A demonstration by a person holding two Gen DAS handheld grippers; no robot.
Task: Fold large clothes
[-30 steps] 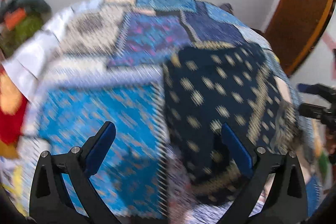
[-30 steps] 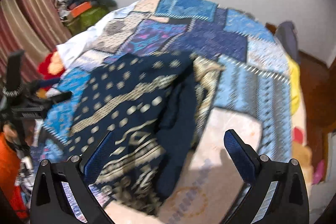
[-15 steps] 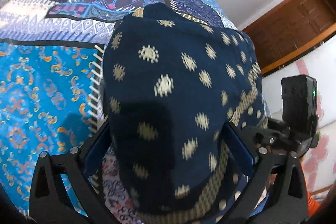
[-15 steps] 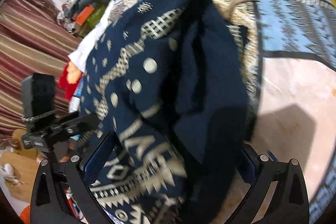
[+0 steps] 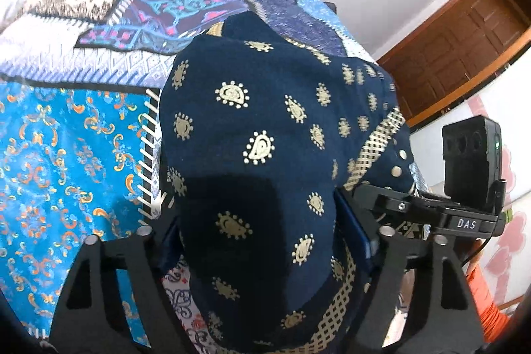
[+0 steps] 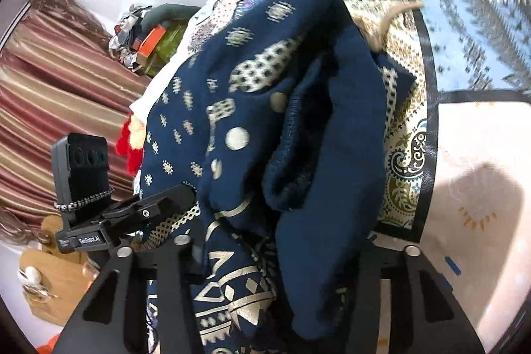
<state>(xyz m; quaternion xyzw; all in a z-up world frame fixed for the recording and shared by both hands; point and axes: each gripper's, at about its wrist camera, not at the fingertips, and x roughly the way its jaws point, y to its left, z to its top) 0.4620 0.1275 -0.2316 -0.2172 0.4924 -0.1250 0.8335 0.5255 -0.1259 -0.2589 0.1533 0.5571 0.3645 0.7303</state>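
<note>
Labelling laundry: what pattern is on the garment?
Navy garment with gold paisley motifs; clearest in the left wrist view.

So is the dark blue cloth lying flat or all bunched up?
Bunched up. The navy garment drapes in thick overlapping folds across the patchwork bedspread, its near edge between both grippers' jaws.

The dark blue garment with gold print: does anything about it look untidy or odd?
Yes. The dark blue gold-printed garment is bunched in thick rolls and wrinkles between the right gripper fingers, not flat on the patchwork bedspread.
</note>
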